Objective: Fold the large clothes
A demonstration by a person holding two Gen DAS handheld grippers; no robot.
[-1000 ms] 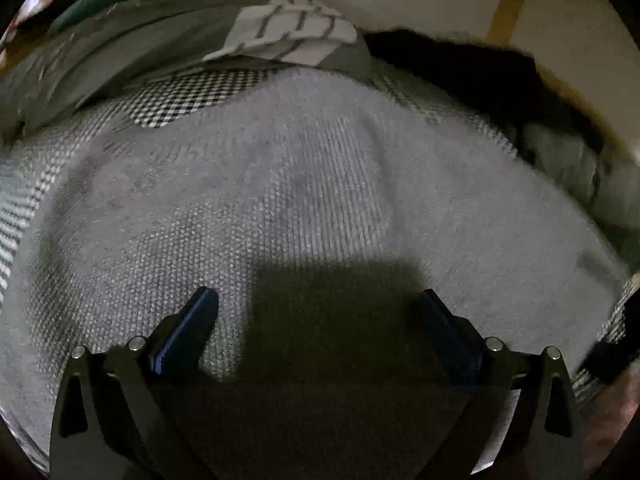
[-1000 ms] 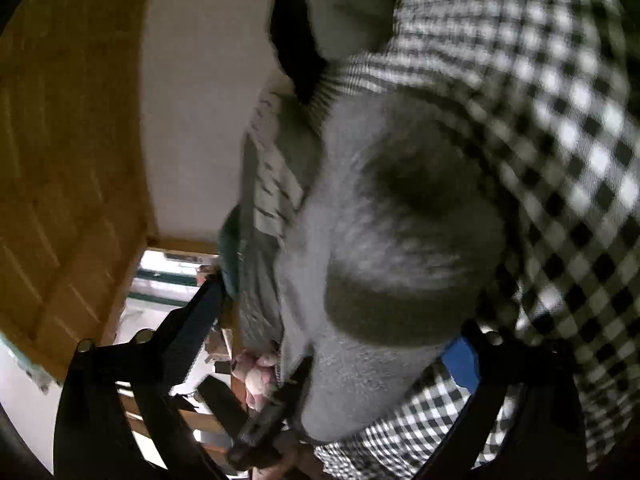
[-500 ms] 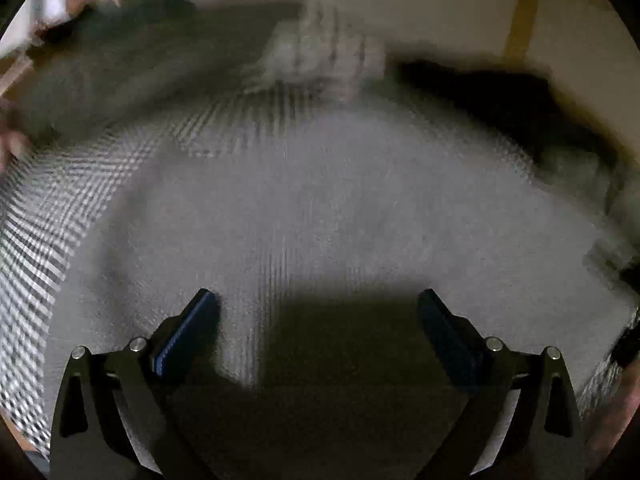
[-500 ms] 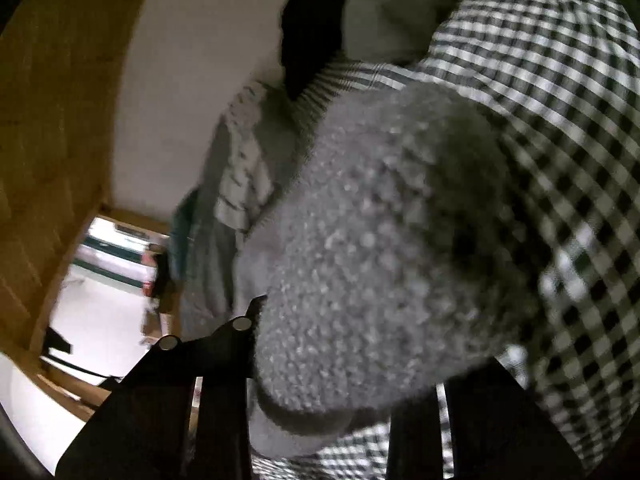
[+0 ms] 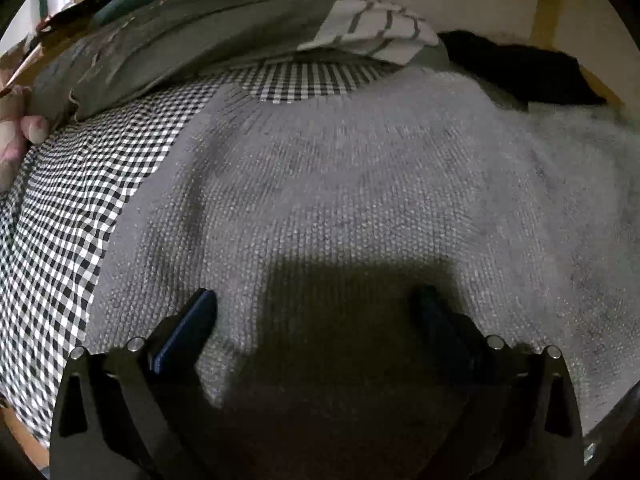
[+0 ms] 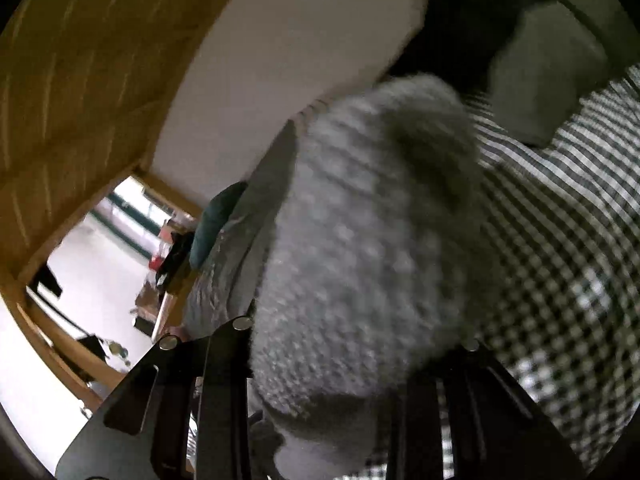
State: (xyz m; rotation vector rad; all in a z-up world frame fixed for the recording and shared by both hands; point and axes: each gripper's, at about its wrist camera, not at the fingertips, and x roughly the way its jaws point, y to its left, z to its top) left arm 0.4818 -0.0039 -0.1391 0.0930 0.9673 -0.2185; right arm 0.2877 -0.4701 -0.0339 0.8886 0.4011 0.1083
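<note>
Between the right gripper's (image 6: 320,364) two black fingers a thick bunch of the grey knit sweater (image 6: 360,240) is pinched; the jaws stand narrow and clamp on the wool, which bulges up and away from them and fills the middle of the right wrist view. Just beyond that bunch, to its right, lies the black-and-white checked cloth (image 6: 560,260) on which the sweater rests.

Seen from the left wrist, the left gripper (image 5: 316,304) hangs over the sweater's broad flat body (image 5: 360,184) with its blue-padded fingers spread wide and nothing between them; whether the tips touch the knit cannot be told. From this gripper the sweater runs forward and out to both sides, wider than it is deep, with its ribbed neck at the far edge.

So the right hand has the cloth and the left is free. Judging by this, the fold turns on carrying the held part across the flat body, while the left gripper is placed to pin or catch it.

Farther off sit a grey-green garment (image 5: 180,32), a striped cloth (image 5: 368,28) and something black (image 5: 520,68)
</note>
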